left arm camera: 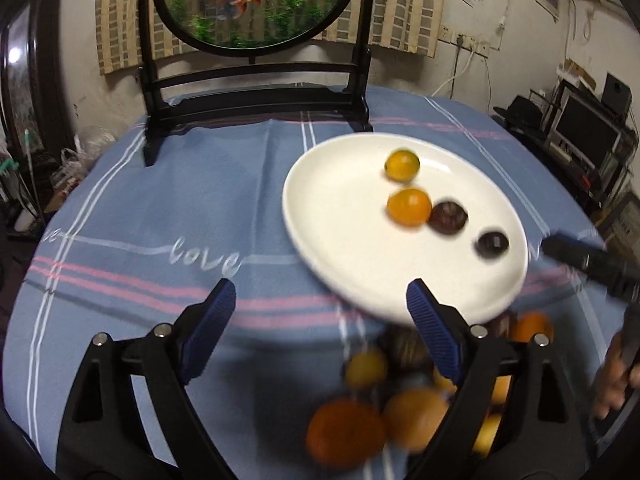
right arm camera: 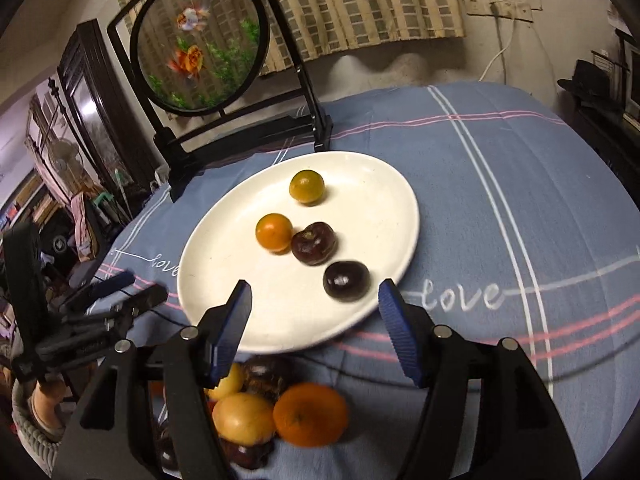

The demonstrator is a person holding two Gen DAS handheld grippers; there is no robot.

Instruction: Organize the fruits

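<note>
Left gripper (left arm camera: 320,312): jaws wide, nothing between them; it hovers over the tabletop just short of the plate's near rim.
Right gripper (right arm camera: 314,308): jaws spread, empty, framing the plate's near edge.
Plate (right arm camera: 224,280): white, glossy, shallow, round; serves as the sorted-fruit station.
Sorted fruit: two small orange citrus (right arm camera: 274,232) and two dark purple fruits (right arm camera: 346,281), smooth and round, spaced apart on the plate.
Unsorted pile (right arm camera: 276,412): large orange, yellow fruit and dark fruits heaped on the cloth beneath both grippers, near the plate.
Tablecloth (right arm camera: 520,208): blue woven fabric, pink and white stripes.
Judgement: both jaws appear set for the next pick.
</note>
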